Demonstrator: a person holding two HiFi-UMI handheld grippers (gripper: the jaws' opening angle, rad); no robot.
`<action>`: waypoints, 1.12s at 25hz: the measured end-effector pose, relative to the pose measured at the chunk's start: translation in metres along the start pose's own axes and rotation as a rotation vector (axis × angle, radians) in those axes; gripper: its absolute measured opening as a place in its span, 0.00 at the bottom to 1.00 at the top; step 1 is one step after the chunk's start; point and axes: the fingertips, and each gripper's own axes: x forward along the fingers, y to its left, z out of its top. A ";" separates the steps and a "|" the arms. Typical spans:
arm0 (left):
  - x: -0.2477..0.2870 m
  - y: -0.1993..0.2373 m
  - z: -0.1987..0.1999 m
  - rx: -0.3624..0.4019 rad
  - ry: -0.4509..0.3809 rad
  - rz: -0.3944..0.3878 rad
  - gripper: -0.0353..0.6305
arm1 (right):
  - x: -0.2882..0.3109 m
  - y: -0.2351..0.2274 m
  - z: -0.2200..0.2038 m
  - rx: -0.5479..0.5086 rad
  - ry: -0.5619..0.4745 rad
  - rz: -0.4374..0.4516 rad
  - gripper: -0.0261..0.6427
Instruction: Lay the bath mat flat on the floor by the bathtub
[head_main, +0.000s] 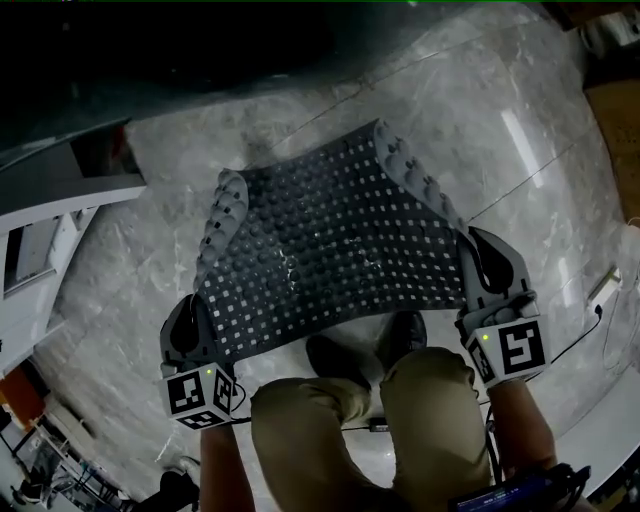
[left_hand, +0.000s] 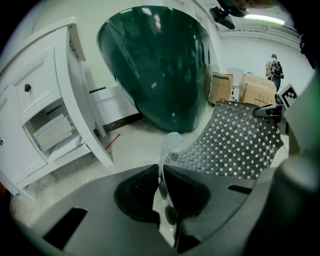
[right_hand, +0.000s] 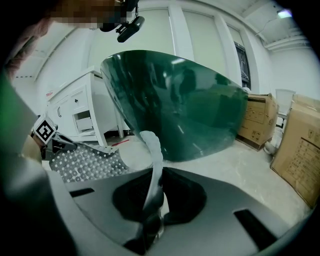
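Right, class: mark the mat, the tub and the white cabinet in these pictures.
mat (head_main: 340, 250): head view, middle of its studded surface.
tub (right_hand: 175, 100): right gripper view, on its dark green side wall.
cabinet (left_hand: 37, 102): left gripper view, on its white front panel.

The dark grey bath mat (head_main: 340, 250), studded with round bumps and small pale squares, is being held spread out above the pale marble floor (head_main: 500, 150). Its left and right edges are curling upward, and its near corners are being pinched by the left gripper (head_main: 197, 318) and right gripper (head_main: 485, 275). The dark green bathtub (left_hand: 160, 65) is standing beyond its far edge.
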 end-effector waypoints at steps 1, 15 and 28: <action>0.004 0.000 -0.002 0.002 0.003 -0.001 0.11 | 0.003 0.000 -0.001 -0.003 -0.005 0.001 0.08; 0.040 0.005 -0.031 0.006 0.030 -0.012 0.11 | 0.038 0.003 -0.019 -0.030 -0.024 0.000 0.08; 0.074 0.015 -0.068 -0.016 0.028 0.021 0.11 | 0.064 -0.004 -0.058 -0.015 -0.017 -0.005 0.08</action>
